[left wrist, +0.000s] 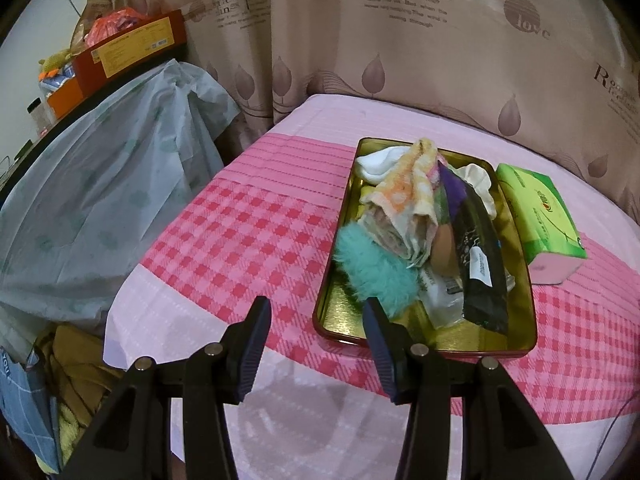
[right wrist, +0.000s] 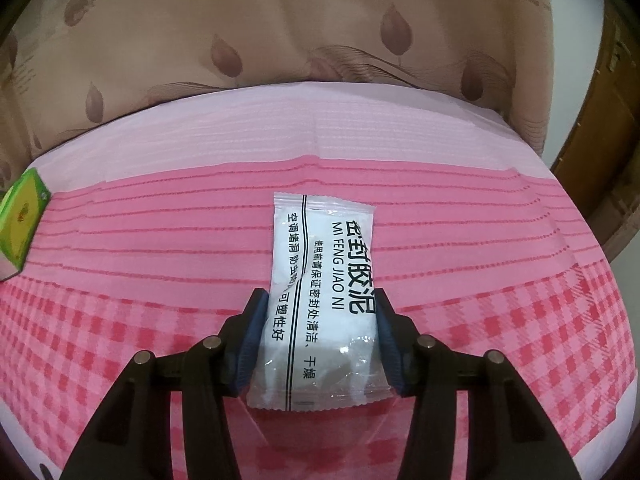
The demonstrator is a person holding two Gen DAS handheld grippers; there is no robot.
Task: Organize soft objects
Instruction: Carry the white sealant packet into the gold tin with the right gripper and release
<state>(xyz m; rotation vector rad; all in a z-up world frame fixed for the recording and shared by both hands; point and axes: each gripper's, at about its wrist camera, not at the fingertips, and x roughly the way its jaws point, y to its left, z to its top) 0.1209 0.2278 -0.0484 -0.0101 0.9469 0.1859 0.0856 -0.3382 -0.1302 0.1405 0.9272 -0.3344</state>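
A gold tin tray (left wrist: 340, 318) lies on the pink checked bed cover (left wrist: 240, 240). It holds a teal fluffy piece (left wrist: 372, 268), a folded pastel towel (left wrist: 404, 200), a white sock (left wrist: 380, 164), a black packet (left wrist: 480, 264) and other soft items. My left gripper (left wrist: 316, 304) hovers open at the tray's near left corner, with nothing between its fingers. In the right wrist view a white sealed packet with black print (right wrist: 324, 248) sticks out forward over the cover. My right gripper (right wrist: 320, 294) is shut on its near half, with both blue pads pressing its sides.
A green tissue pack (left wrist: 540, 216) lies beside the tray's right side and shows again as the tissue pack (right wrist: 20, 208) at the far left. A leaf-print curtain (left wrist: 400, 40) hangs behind the bed. Plastic-covered furniture (left wrist: 100, 184) and boxes (left wrist: 132, 48) stand left; a wooden door (right wrist: 600, 140) stands right.
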